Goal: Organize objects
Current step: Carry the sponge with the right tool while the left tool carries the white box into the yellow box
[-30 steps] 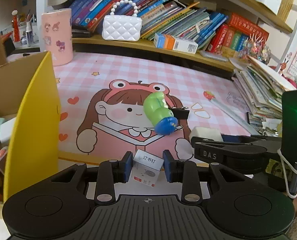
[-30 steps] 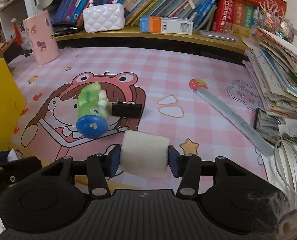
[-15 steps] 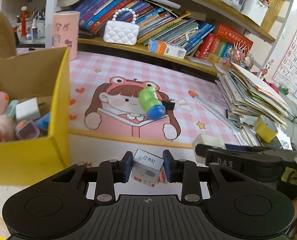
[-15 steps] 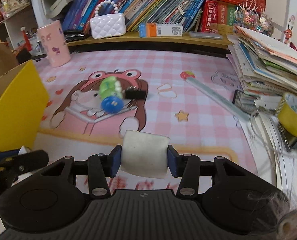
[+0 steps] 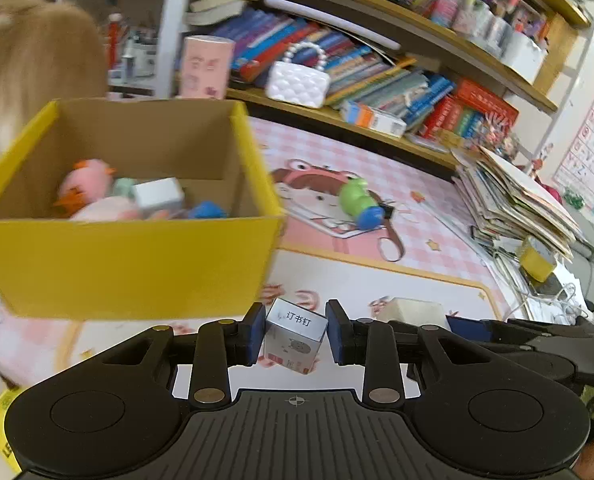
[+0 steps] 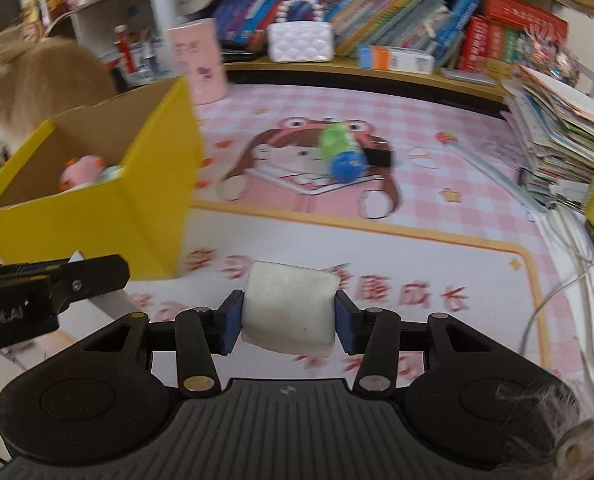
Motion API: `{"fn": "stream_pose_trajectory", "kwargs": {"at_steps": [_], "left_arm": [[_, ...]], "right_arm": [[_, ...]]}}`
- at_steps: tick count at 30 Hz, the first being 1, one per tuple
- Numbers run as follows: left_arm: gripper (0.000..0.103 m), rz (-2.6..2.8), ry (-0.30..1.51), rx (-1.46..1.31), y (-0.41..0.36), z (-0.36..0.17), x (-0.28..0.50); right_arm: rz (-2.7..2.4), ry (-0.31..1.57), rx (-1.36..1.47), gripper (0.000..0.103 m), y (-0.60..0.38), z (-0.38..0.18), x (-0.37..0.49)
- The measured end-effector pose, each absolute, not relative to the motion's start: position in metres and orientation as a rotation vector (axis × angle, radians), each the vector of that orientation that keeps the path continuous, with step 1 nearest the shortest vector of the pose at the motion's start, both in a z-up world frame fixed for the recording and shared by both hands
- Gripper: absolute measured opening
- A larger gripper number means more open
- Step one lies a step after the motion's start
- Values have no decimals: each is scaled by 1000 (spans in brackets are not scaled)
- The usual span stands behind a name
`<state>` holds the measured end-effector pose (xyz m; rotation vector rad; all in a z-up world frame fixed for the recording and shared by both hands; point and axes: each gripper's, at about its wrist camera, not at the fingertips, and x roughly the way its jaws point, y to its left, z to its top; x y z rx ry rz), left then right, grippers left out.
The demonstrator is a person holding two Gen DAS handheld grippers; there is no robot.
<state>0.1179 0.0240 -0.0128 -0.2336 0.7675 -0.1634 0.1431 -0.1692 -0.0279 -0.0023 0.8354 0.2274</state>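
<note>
Pink cartoon desk mat (image 5: 397, 280), bookshelves (image 5: 377, 80) behind

Ahead of the hand-held gripper, rows of colourful books (image 5: 381, 76) line the wooden shelf (image 5: 361, 128), a white quilted purse with pearl handle (image 5: 298, 80) among them; a leaning paper stack (image 5: 513, 200) sits far right.

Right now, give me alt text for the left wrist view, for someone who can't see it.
The left gripper holds a small white box above a pink desk mat. A yellow cardboard box with toys inside sits ahead on the left, and a green toy lies on the mat before bookshelves.
</note>
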Motion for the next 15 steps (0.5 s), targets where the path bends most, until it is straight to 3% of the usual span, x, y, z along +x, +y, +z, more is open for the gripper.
{"fn": "stream_pose_trajectory", "kwargs": {"at_steps": [15], "left_arm": [[31, -77, 733, -281, 117, -6, 38]], "right_arm": [[343, 821, -59, 44, -67, -21, 71]]}}
